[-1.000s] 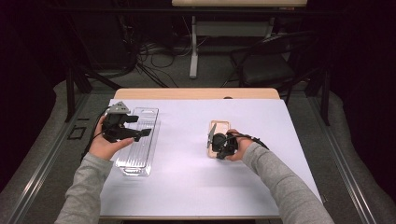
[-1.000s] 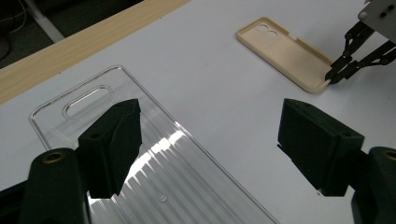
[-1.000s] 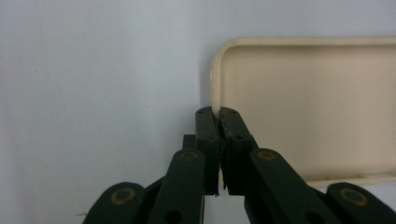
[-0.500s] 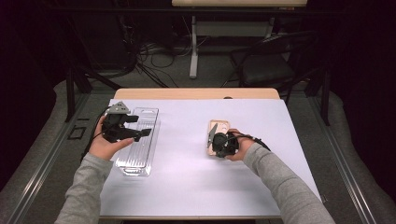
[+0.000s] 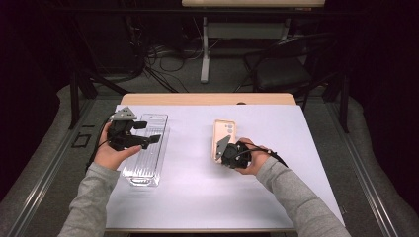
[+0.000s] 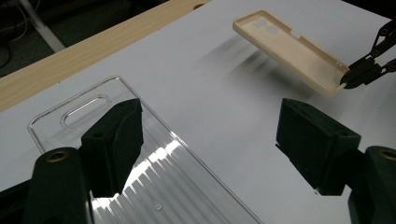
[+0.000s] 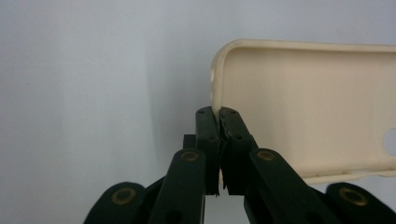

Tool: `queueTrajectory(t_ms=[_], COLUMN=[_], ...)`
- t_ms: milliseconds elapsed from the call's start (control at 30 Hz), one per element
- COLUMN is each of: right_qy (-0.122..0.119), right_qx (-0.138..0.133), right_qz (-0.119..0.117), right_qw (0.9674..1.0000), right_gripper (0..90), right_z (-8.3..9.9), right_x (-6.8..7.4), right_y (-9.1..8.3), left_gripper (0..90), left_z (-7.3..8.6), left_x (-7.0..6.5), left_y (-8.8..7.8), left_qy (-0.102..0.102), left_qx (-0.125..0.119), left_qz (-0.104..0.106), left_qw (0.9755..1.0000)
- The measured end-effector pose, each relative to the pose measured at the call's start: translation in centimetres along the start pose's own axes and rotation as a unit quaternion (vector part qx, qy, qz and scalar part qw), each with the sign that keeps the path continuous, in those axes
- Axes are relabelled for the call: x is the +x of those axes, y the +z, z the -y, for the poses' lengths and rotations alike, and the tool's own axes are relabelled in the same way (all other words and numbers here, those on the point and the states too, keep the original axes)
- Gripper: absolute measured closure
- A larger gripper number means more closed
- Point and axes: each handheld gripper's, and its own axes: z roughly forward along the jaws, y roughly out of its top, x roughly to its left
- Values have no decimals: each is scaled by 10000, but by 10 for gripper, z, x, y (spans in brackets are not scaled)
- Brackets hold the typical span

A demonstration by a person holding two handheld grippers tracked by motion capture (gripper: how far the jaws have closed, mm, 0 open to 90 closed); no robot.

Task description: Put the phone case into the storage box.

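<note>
A cream phone case (image 5: 224, 134) hangs tilted above the white table top, its far end higher. My right gripper (image 5: 219, 150) is shut on its near edge. In the right gripper view the jaws (image 7: 219, 114) pinch the rim of the case (image 7: 303, 102), whose hollow inside faces the camera. A clear plastic tray (image 5: 146, 160) lies flat at the left. My left gripper (image 5: 147, 132) hovers open over it with nothing between its jaws. The left gripper view looks past those wide jaws (image 6: 212, 135) onto the tray (image 6: 187, 177), with the case (image 6: 289, 49) and the right gripper (image 6: 348, 80) beyond.
A white sheet (image 5: 197, 197) covers the table, and a strip of bare wood (image 5: 207, 98) shows along the far edge. Beyond it are a dark chair (image 5: 281, 69), a desk leg and cables on the floor.
My right gripper has risen with the phone case, so the case has left the table and tilted. The left gripper has stayed over the tray.
</note>
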Motion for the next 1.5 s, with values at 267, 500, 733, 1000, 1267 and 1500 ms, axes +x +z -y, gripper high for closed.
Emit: queueTrajectory(t_ms=[267,500,733,1000,1267,1500], right_qy=[-92,-196,-303,-411,-427,-393], right_qx=[-267,-328,-477,-594,-702,-817], right_qz=[299,495,628,829,1117,1227], right_qw=[9992,9980,9964,9939,9903,9883], right_gripper=[880,881,880,880,880,880], right_z=[-8,-14,-19,-25,-33,-38], right_x=[10,18,24,36,49,55], right_y=[-10,-11,-12,-14,-9,-9], left_gripper=[238,238,281,330,340,360], left_z=[-1,-3,-2,-3,-2,0], left_x=[-3,-6,-12,-19,-23,-23], left_y=[2,1,8,10,14,17], left_qy=[-74,-262,-543,-758,-1003,-1068], left_qx=[-19,-156,169,111,64,56], left_qz=[93,325,535,690,995,996], left_qw=[9999,9990,9969,9947,9900,9893])
